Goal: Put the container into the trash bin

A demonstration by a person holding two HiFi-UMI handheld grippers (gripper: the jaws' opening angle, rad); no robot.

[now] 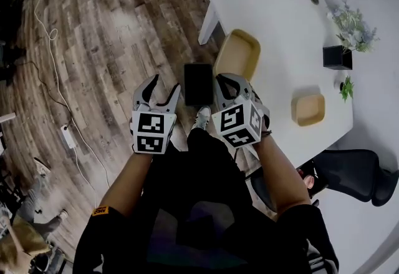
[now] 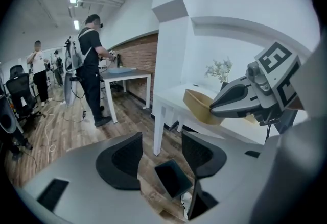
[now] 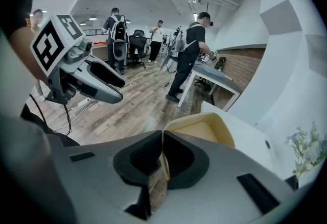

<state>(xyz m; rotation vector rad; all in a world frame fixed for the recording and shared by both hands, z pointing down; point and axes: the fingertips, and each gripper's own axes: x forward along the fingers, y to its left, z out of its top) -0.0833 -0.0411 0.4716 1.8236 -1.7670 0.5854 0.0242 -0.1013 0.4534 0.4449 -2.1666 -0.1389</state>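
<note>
The right gripper's (image 3: 162,139) jaws are pressed together on the near rim of the tan container (image 3: 204,128), with only the thin wall between the pads. The container reaches away from the jaws toward 12 o'clock, its hollow side facing up. The left gripper's (image 2: 161,150) jaws stand wide apart with nothing between them; through the gap shows the black trash bin (image 2: 172,178) on the floor below.

In the head view the right gripper (image 1: 229,82) holds the container (image 1: 237,54) over the left edge of the white table (image 1: 280,17); whether it touches the tabletop cannot be told. The trash bin (image 1: 198,83) stands at 9 o'clock of that gripper, just beside it, between the two grippers. The left gripper (image 1: 159,93) hangs at 9 o'clock of the bin, over the dark wood plank floor (image 1: 106,35).

On the table, at 3 o'clock of the right gripper, lies a second tan container (image 1: 308,109). At 1 o'clock stand a black pot (image 1: 337,57) and pale flowers (image 1: 352,26). A black office chair (image 1: 349,173) sits at 4 o'clock. A white cable (image 1: 53,48) runs across the floor at 10 o'clock to a power strip (image 1: 67,137). The room is an open office; a person (image 3: 191,49) stands at another desk.
</note>
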